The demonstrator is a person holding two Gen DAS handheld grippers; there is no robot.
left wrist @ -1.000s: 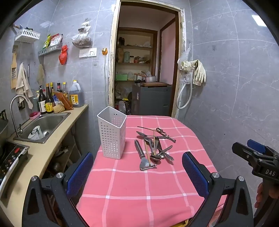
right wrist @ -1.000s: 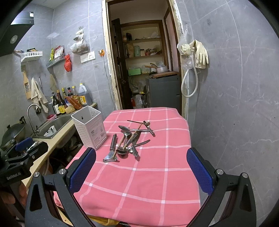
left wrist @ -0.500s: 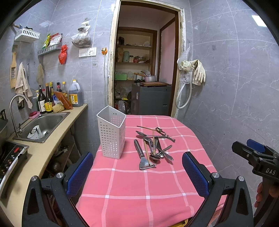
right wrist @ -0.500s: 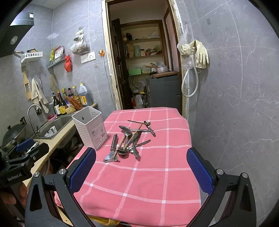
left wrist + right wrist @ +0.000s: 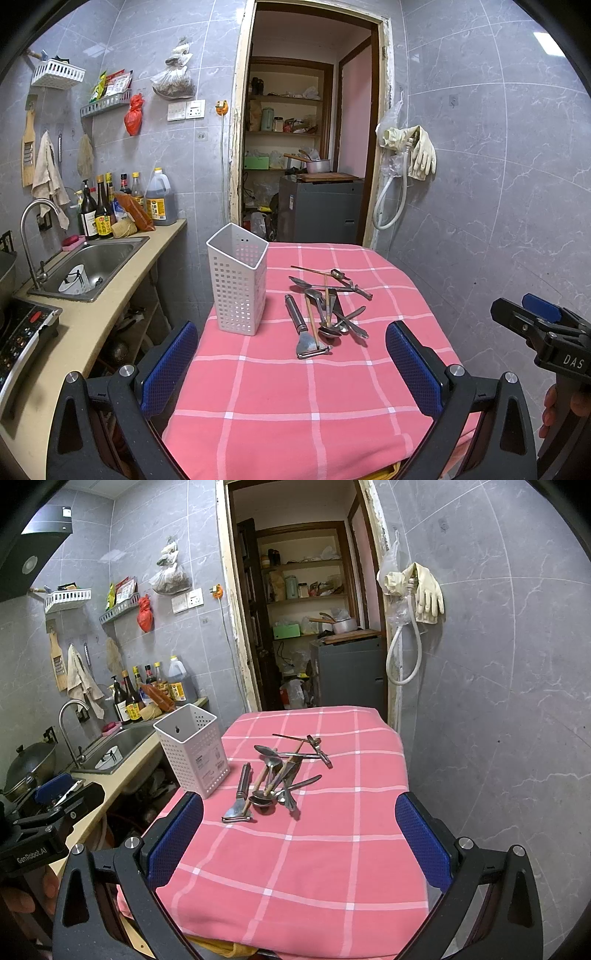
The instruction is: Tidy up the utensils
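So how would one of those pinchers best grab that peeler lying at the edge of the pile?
Probably by the peeler's round metal handle, about midway, coming down from above with the fingers either side of it. The handle lies flat on the tablecloth and its side toward the white basket is clear, while chopsticks and spoons crowd the other side, and the flat blade end offers less to pinch.

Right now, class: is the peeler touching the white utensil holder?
Apart. In the left wrist view, a strip of pink tablecloth shows between the peeler and the white utensil holder.
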